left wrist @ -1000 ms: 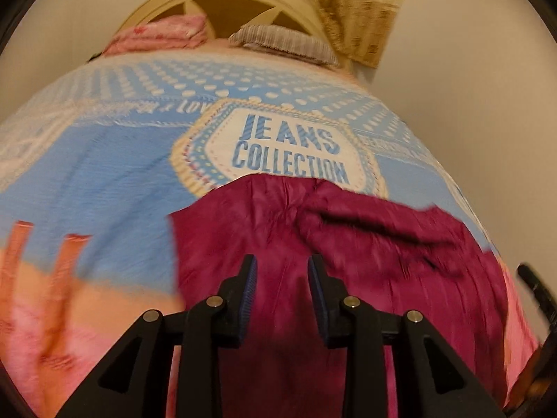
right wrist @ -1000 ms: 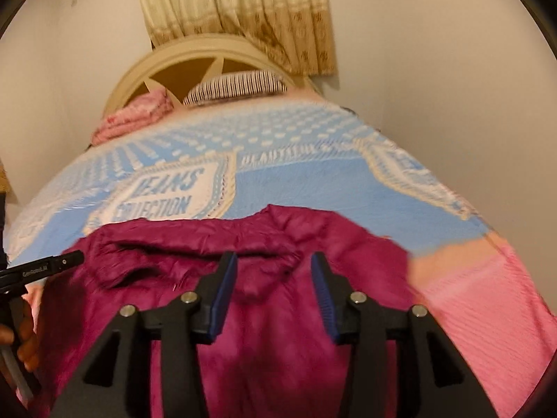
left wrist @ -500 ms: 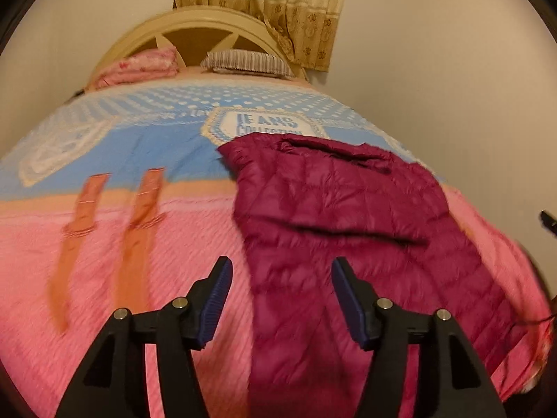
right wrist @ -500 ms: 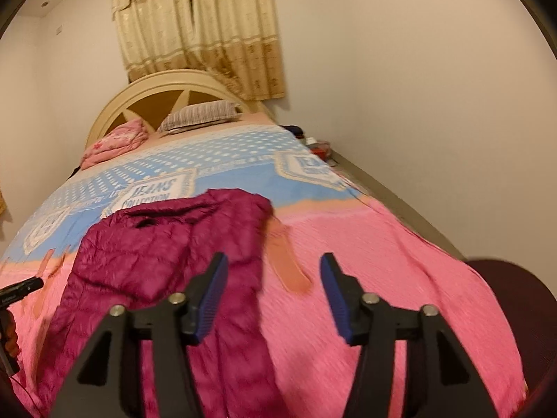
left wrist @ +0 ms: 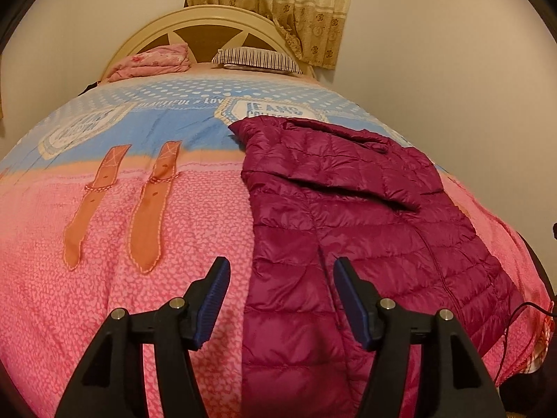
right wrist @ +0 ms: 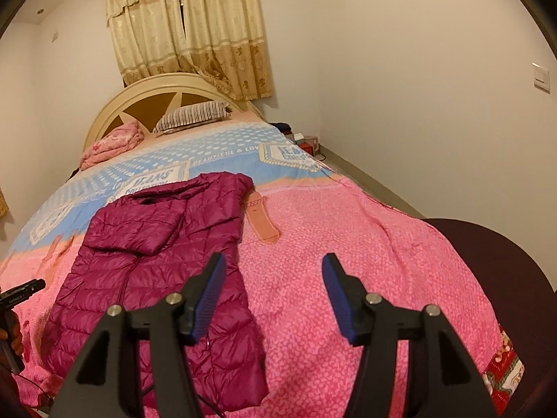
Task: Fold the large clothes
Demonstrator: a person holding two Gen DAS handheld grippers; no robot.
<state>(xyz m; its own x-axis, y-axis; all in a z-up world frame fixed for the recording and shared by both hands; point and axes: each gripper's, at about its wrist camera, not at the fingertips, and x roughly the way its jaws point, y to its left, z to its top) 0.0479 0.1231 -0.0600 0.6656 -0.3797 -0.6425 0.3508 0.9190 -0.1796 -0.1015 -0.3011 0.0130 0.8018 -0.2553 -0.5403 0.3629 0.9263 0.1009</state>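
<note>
Jacket (left wrist: 365,230) lies on bedspread (left wrist: 139,278), seemingly beneath parted, empty jaws.

We see a glossy, quilted maroon jacket (left wrist: 365,216) lying on our matt, nubby cotton bedspread (left wrist: 104,296).

Both grippers, left gripper (left wrist: 281,296) and right gripper (right wrist: 273,294), had black plastic arms, ribbed blue pads (left wrist: 213,301), silver screws (left wrist: 177,302).

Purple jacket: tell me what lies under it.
The purple jacket lies on the pink and blue bedspread, covering part of its printed label. Anything else beneath is hidden.
</note>
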